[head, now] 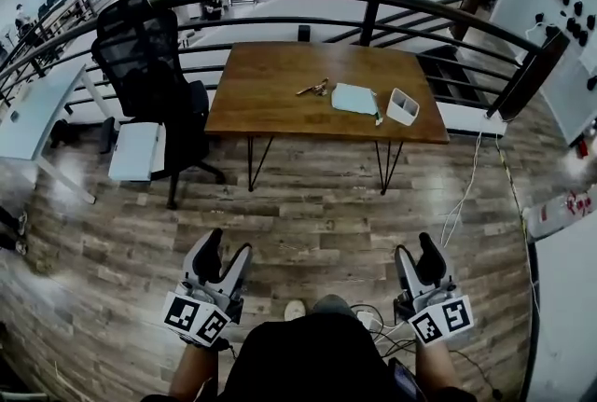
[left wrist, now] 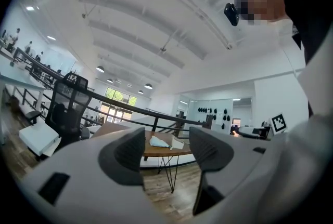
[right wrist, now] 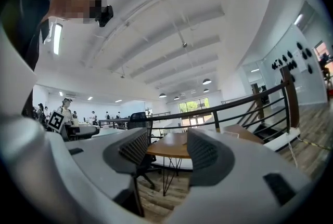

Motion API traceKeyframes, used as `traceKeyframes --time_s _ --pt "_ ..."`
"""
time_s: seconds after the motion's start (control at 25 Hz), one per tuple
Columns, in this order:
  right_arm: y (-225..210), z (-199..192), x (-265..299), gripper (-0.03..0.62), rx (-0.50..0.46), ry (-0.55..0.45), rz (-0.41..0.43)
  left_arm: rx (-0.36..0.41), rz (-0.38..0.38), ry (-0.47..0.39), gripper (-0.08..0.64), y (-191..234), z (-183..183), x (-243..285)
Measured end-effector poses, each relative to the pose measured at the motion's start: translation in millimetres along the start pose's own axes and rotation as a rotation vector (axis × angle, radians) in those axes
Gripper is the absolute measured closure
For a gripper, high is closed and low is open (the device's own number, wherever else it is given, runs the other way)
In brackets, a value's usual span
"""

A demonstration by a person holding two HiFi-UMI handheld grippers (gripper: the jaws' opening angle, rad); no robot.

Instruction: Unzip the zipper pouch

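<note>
Zipper pouch lies on wooden table; plank floor below.

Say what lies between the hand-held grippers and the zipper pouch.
Only wooden floor and bare tabletop, in the head view; the left hand-held gripper and right hand-held gripper are far from the zipper pouch.

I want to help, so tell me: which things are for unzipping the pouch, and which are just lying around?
For the job: pouch; left tool and right tool, both open and empty.

Just lying about: white box; small metal thing; chair.
</note>
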State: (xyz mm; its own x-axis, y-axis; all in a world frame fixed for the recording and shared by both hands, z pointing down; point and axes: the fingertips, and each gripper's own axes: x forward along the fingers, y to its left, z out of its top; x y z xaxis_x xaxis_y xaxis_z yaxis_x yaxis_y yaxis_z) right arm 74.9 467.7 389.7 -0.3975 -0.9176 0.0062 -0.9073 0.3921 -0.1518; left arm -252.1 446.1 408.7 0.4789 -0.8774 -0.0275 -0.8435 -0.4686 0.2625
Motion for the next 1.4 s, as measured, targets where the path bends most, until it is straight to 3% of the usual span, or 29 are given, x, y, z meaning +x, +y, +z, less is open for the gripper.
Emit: traceKeyframes --time_s 0.2,0.48,0.72,1.4 --pt "1.9 3.2 34.2 0.364 0.002 0.008 0.028 -0.028 0.04 0.013 0.291 26.6 -3.7 4.4" --pt "-19.2 1.7 86.5 0.374 -0.009 -0.001 0.093 0.031 0.066 -0.001 0.295 43.6 6.6 47.7" --pt "-71.8 14.7 137.1 0.374 0.007 -0.049 0.087 0.044 0.058 -0.01 0.295 47.5 16.8 120.0" --pt "-209.5 19.6 236.2 0.375 0.065 -0.008 0.102 0.04 0.093 0.012 0.296 50.2 13.3 286.0"
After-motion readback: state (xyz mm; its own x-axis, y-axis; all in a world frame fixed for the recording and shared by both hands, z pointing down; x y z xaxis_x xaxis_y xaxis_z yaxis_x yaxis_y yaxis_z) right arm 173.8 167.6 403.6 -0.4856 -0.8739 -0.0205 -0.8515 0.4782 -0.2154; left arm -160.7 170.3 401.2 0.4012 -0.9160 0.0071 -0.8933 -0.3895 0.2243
